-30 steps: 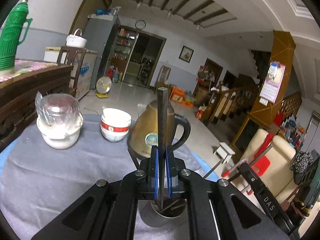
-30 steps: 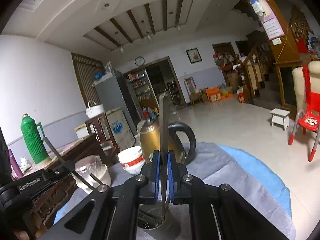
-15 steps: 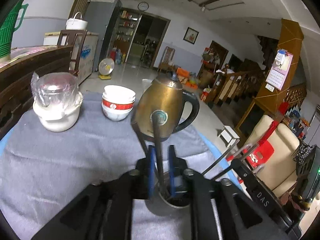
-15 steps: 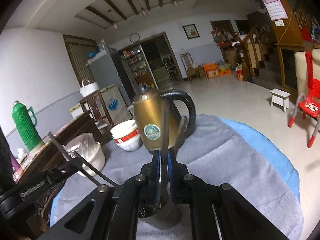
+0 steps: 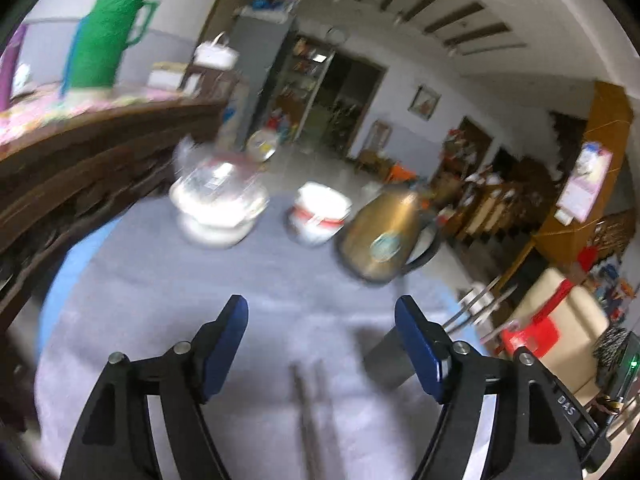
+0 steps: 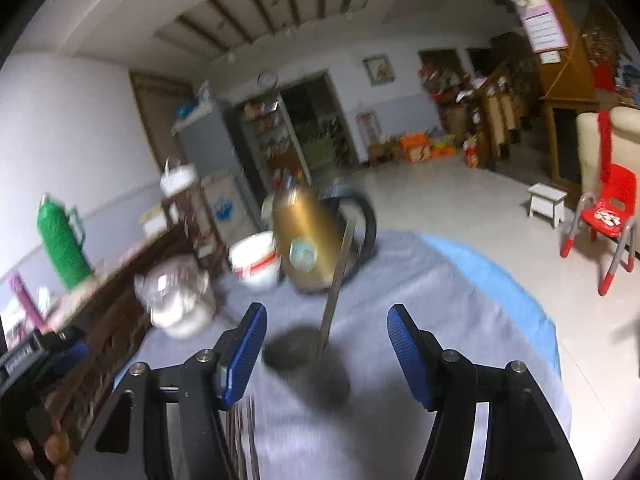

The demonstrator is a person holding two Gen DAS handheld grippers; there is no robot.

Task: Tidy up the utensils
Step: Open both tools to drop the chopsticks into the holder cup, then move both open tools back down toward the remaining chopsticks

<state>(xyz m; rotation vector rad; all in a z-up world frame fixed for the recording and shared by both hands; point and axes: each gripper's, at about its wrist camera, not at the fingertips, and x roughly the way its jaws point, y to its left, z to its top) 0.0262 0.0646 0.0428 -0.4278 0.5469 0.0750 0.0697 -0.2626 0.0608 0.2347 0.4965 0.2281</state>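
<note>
Looking from my left wrist: my left gripper [image 5: 320, 318] has its jaws opening, nothing between the blue pads.
Holder, left view: the metal utensil holder [image 5: 387, 364] stands at four o'clock, just beside my right-hand pad, with blurred utensil handles [image 5: 478, 306] sticking out toward two o'clock.
Cloth, left view: a dark utensil [image 5: 306, 420] lies at six o'clock on the grey tablecloth [image 5: 160, 300].
Background, left view: gold kettle [image 5: 384, 236] at one o'clock, red-banded bowls [image 5: 318, 216] at twelve, wrapped white bowl [image 5: 218, 204] at eleven.

Looking from my right wrist: my right gripper [image 6: 326, 330] has its jaws opening, gripping nothing.
Holder, right view: the holder [image 6: 296, 350] sits between the pads, blurred; one long utensil [image 6: 336, 288] stands in it, leaning toward one o'clock, touching neither pad.
Background, right view: kettle [image 6: 308, 240] at twelve o'clock; my left gripper's body [image 6: 36, 354] at nine.
</note>
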